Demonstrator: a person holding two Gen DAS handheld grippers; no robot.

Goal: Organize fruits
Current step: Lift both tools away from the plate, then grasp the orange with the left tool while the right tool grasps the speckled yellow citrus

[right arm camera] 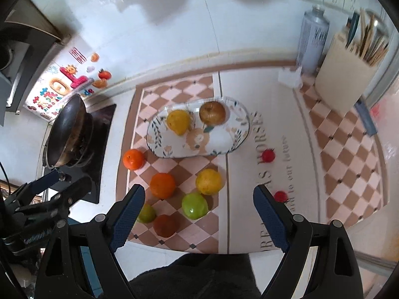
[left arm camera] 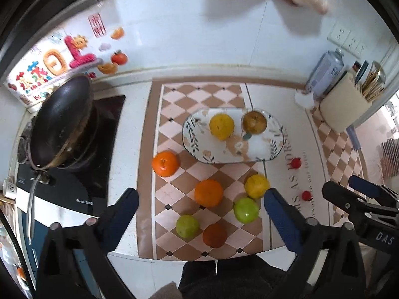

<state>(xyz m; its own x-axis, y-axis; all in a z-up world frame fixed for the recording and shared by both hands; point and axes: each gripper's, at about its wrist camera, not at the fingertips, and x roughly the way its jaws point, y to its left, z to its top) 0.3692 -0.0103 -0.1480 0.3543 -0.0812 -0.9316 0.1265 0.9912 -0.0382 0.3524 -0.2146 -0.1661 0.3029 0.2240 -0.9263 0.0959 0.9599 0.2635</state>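
An oval floral plate (left arm camera: 199,142) on the checkered mat holds a yellow fruit (left arm camera: 221,126) and a brownish fruit (left arm camera: 254,122). Loose on the mat in front of it lie two oranges (left arm camera: 165,163) (left arm camera: 208,193), a yellow fruit (left arm camera: 256,186), two green fruits (left arm camera: 246,210) (left arm camera: 187,226) and a dark orange one (left arm camera: 214,235). Two small red fruits (left arm camera: 296,163) (left arm camera: 306,195) sit to the right. My left gripper (left arm camera: 200,194) hovers open above the loose fruits, holding nothing. My right gripper (right arm camera: 199,189) hovers open beside it, also holding nothing.
A black wok (left arm camera: 59,124) sits on the stove at the left. At the back right stand a spray can (left arm camera: 326,72) and a cream utensil holder (left arm camera: 346,104). The mat's front edge (left arm camera: 199,258) lies near the counter edge, with dark clothing below it.
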